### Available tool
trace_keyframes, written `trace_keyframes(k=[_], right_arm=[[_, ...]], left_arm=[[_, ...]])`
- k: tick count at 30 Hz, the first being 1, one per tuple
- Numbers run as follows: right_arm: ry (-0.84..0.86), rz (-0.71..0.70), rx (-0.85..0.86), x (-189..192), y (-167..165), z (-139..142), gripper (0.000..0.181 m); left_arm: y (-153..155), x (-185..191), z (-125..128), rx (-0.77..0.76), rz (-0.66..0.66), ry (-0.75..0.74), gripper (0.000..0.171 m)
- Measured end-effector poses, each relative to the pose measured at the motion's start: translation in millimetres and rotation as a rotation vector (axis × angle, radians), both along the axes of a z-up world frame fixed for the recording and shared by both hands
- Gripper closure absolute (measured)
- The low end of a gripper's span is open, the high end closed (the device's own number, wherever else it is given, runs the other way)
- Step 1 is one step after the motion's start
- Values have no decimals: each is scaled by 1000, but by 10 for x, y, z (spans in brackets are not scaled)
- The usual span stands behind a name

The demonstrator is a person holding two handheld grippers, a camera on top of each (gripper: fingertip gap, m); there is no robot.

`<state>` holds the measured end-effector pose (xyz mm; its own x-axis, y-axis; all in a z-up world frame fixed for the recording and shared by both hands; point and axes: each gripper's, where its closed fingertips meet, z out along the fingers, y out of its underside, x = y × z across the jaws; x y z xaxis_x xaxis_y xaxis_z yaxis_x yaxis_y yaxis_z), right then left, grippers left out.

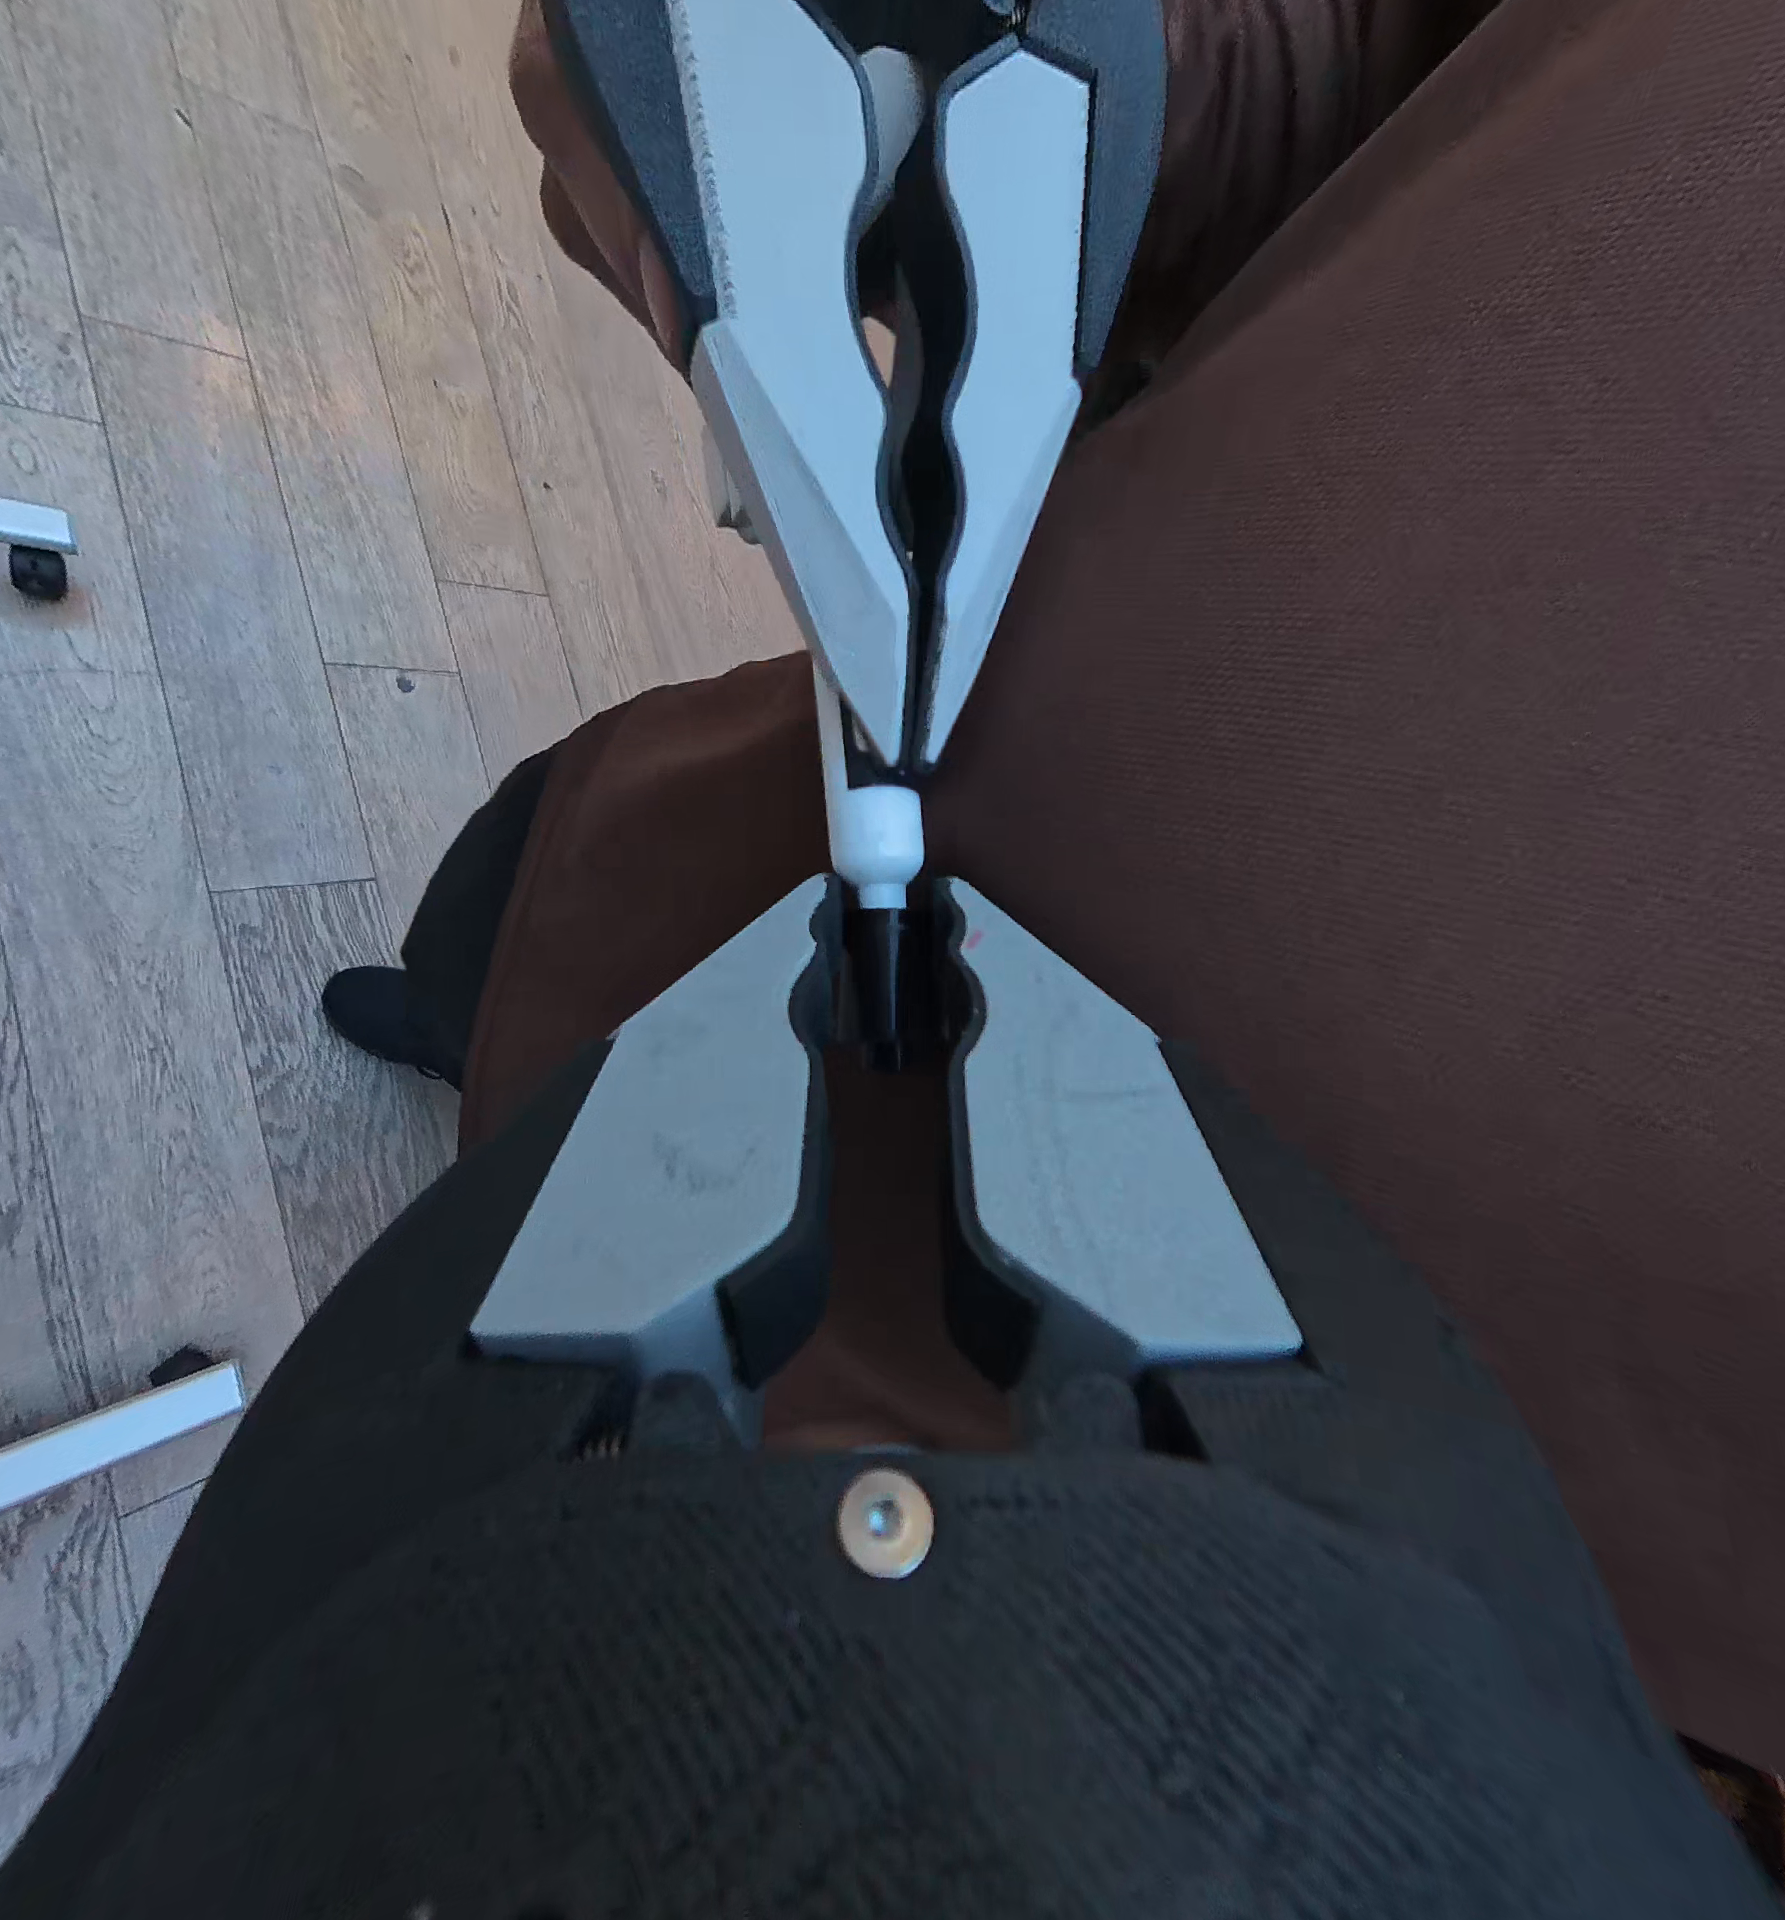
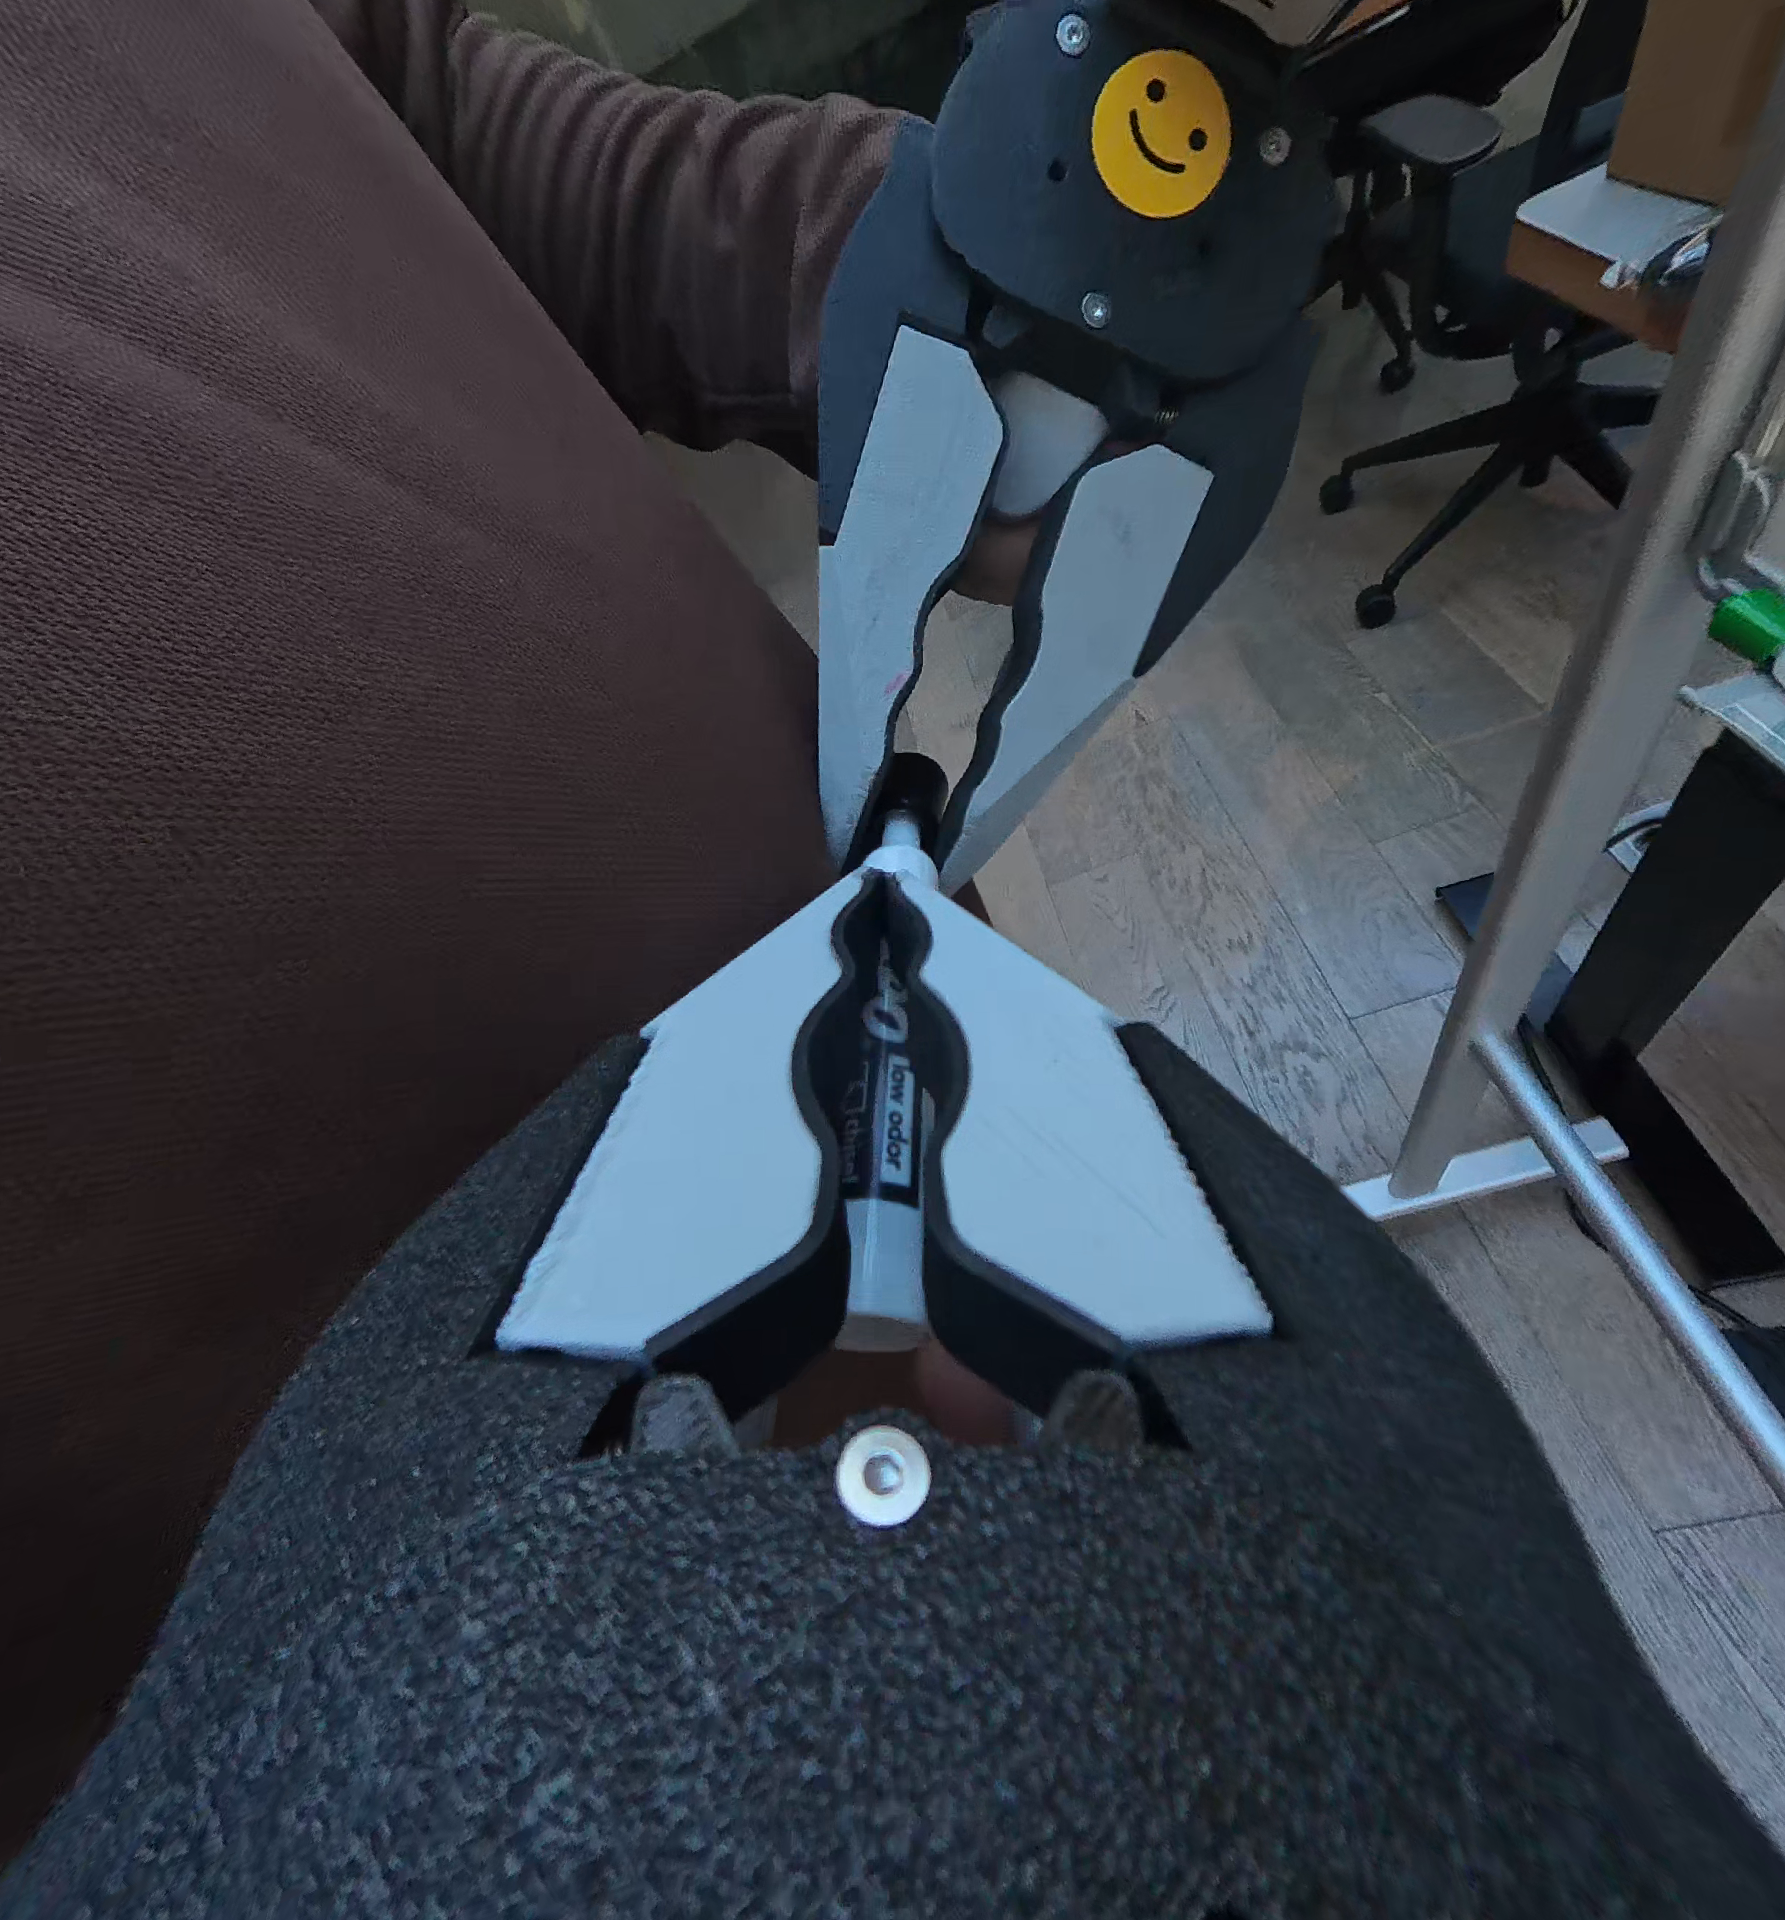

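Right wrist view: jaws tip-to-tip, marker point(image 2: 883, 1226) between.

Grey wood-plank floor point(image 1: 192, 436) runs under everything, lit softly by daylight. Brown fabric point(image 2: 244, 727) fills the near left. At far right stand a black office chair point(image 2: 1470, 343), a desk point(image 2: 1594, 249) and a metal stand frame point(image 2: 1553, 831).
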<state>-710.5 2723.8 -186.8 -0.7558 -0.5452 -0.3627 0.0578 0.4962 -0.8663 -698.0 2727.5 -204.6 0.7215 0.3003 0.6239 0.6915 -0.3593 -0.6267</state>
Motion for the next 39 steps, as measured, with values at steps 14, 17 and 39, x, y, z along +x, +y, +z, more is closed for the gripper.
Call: trace_keyframes(k=[14, 17, 39], right_arm=[[-545, -192, -42, -564, 841, -121, 179], [-524, -247, -21, -540, 907, -168, 179], [-686, -1453, -377, 1170, 962, -307, 181]], left_arm=[[828, -611, -147, -1, -234, -282, 158], [928, -590, -181, -16, -339, -323, 158], [723, 1313, -375, 92, -1249, -504, 158]])
